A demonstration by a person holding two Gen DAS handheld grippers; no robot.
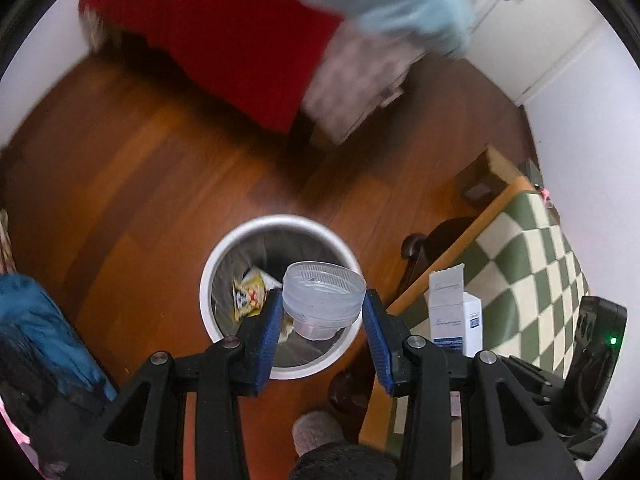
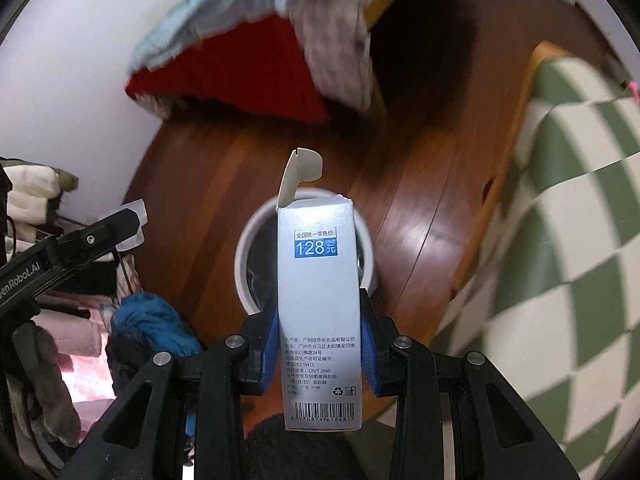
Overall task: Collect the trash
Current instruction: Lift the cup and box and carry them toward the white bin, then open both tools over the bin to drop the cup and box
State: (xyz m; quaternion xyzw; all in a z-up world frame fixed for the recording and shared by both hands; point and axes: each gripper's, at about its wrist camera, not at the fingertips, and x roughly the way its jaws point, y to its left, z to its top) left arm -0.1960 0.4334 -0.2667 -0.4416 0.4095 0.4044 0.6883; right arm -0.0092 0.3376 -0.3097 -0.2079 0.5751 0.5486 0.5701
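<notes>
Hovering over the white waste bin (image 1: 280,298), both grippers were loaded and neither piece had yet been dropped. The left gripper (image 1: 322,312) was clamped on a clear plastic cup (image 1: 324,298), its blue pads (image 1: 270,332) pressed against the cup's ribbed sides, and the cup hung directly above the bin's mouth. The right gripper (image 2: 320,344) was clamped on a tall silver-white cosmetics carton (image 2: 318,304) with its top flap open; in the right wrist view the carton stood in front of the bin (image 2: 260,240), seemingly above or just short of its opening. From the left wrist view the same carton (image 1: 454,308) appeared beside the bin, near the edge of the green-and-white checkered cloth (image 1: 532,264).

As a judgement, the collecting was well advanced: two items were carried to the bin and only the releasing remained for them. Whether more trash lay elsewhere could not be told.

Inside the bin, a grey liner (image 1: 240,258) held a crumpled yellow wrapper (image 1: 250,294) and some pale scraps; the rest was hidden behind the cup.
</notes>
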